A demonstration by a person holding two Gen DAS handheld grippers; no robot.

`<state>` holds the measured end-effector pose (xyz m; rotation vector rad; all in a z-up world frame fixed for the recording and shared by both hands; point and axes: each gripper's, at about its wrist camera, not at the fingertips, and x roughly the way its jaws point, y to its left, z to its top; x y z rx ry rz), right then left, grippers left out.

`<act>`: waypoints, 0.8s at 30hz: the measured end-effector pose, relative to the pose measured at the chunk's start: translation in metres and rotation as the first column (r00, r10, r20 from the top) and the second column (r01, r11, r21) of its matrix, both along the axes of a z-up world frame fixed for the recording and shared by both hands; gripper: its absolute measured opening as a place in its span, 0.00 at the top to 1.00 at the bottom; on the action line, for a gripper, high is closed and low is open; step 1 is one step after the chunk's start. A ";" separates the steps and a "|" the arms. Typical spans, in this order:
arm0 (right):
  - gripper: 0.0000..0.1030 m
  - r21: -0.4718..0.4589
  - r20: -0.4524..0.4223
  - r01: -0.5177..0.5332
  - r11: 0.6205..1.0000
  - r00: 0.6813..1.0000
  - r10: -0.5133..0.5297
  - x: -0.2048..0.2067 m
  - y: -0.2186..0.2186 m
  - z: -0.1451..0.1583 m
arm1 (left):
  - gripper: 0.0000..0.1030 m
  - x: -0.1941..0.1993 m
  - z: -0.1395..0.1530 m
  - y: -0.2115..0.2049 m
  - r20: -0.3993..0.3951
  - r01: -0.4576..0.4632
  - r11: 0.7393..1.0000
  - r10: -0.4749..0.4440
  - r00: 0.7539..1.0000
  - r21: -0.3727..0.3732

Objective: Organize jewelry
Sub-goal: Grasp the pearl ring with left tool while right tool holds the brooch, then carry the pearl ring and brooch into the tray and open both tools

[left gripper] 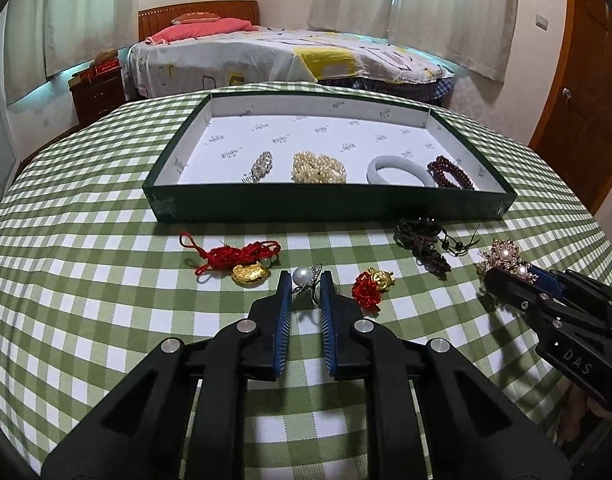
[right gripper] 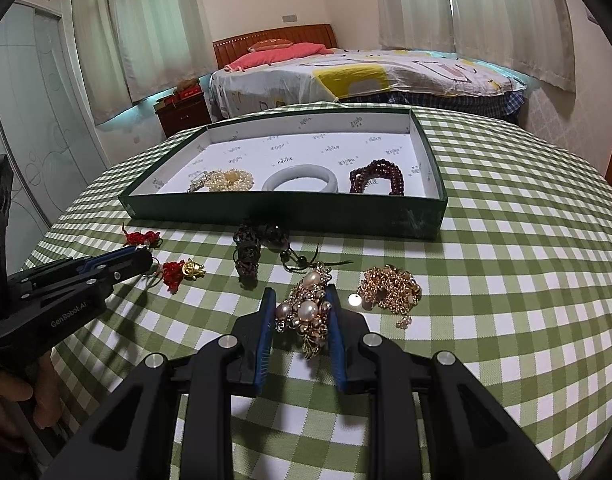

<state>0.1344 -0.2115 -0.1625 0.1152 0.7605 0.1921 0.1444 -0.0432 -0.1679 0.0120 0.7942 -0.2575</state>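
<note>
A dark green tray (left gripper: 326, 204) (right gripper: 266, 210) with a white floor holds a rhinestone clip (left gripper: 262, 165), a pearl bracelet (left gripper: 318, 168), a pale jade bangle (left gripper: 398, 170) and a dark red bead bracelet (left gripper: 450, 172). My left gripper (left gripper: 305, 286) is shut on a pearl ring (left gripper: 304, 278) at the tablecloth. My right gripper (right gripper: 300, 300) is shut on a gold pearl brooch (right gripper: 306, 312), which also shows in the left wrist view (left gripper: 506, 258). A gold chain (right gripper: 390, 290) lies right of it.
On the green checked tablecloth (left gripper: 106, 280) lie a red knot with a gold ingot (left gripper: 242, 264), a red knot with a gold charm (left gripper: 372, 286) and a dark braided bracelet (left gripper: 424, 240). A bed (left gripper: 286, 56) stands behind the table.
</note>
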 end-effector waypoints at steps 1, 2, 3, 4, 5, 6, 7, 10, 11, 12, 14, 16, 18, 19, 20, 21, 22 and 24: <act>0.75 0.000 0.003 0.000 1.000 1.000 0.000 0.000 0.000 0.001 | 0.86 0.000 0.002 0.001 0.006 0.000 1.000 0.000 1.000 -0.001; 0.75 0.001 0.005 0.001 1.000 1.000 -0.001 0.000 0.000 0.002 | 0.86 -0.001 0.004 0.001 0.011 0.000 1.000 0.000 1.000 -0.002; 0.76 0.003 0.008 0.001 1.000 1.000 -0.001 0.000 -0.001 0.004 | 0.86 -0.001 0.007 0.001 0.018 0.000 1.000 0.000 1.000 -0.005; 0.76 0.004 0.010 0.002 1.000 1.000 -0.002 0.000 -0.001 0.005 | 0.86 -0.001 0.010 0.002 0.026 -0.001 1.000 0.001 1.000 -0.008; 0.75 0.007 0.015 0.002 1.000 1.000 -0.002 0.000 -0.001 0.007 | 0.86 -0.001 0.013 0.002 0.031 -0.002 1.000 0.002 1.000 -0.011; 0.75 0.008 0.020 0.003 1.000 1.000 -0.003 0.000 -0.001 0.009 | 0.86 0.000 0.017 0.003 0.039 -0.004 1.000 0.004 0.999 -0.016; 0.75 0.008 0.029 0.003 1.000 1.000 -0.004 0.001 -0.001 0.013 | 0.86 0.001 0.021 0.003 0.045 -0.004 1.000 0.005 0.999 -0.022; 0.75 0.006 0.052 0.004 1.000 0.999 -0.005 0.004 -0.001 0.022 | 0.86 0.004 0.033 0.006 0.065 -0.005 0.999 0.008 0.998 -0.044; 0.75 0.005 0.061 0.006 1.000 0.998 -0.006 0.005 -0.001 0.026 | 0.86 0.006 0.036 0.005 0.069 -0.005 0.999 0.008 0.998 -0.049; 0.75 0.004 0.070 0.007 1.000 0.998 -0.007 0.007 -0.001 0.029 | 0.86 0.008 0.041 0.005 0.078 -0.005 0.999 0.009 0.997 -0.054; 0.75 0.002 0.088 0.007 1.000 0.996 -0.007 0.012 -0.001 0.037 | 0.86 0.011 0.047 0.005 0.095 -0.006 0.998 0.011 0.995 -0.057; 0.76 -0.001 0.109 0.008 1.000 0.994 -0.008 0.019 0.000 0.045 | 0.86 0.017 0.053 0.004 0.110 -0.007 0.998 0.014 0.994 -0.059; 0.75 -0.004 0.125 0.007 1.000 0.992 -0.006 0.025 0.000 0.051 | 0.86 0.025 0.059 0.003 0.123 -0.007 0.998 0.015 0.992 -0.066; 0.75 -0.008 0.137 0.007 1.000 0.991 -0.006 0.030 0.000 0.055 | 0.86 0.028 0.061 0.003 0.129 -0.006 0.998 0.015 0.992 -0.069; 0.75 -0.010 0.144 0.007 1.000 0.990 -0.006 0.034 0.000 0.058 | 0.86 0.033 0.064 0.003 0.135 -0.006 0.997 0.016 0.991 -0.071; 0.76 -0.011 0.151 0.008 1.000 0.988 -0.006 0.038 0.000 0.061 | 0.86 0.038 0.067 0.002 0.145 -0.008 0.997 0.018 0.989 -0.073; 0.76 -0.012 0.159 0.010 1.000 0.987 -0.008 0.044 -0.001 0.064 | 0.86 0.044 0.069 0.002 0.152 -0.009 0.997 0.020 0.988 -0.073; 0.75 -0.013 0.172 0.015 1.000 0.985 -0.013 0.053 -0.003 0.068 | 0.86 0.055 0.072 0.000 0.164 -0.012 0.997 0.024 0.986 -0.072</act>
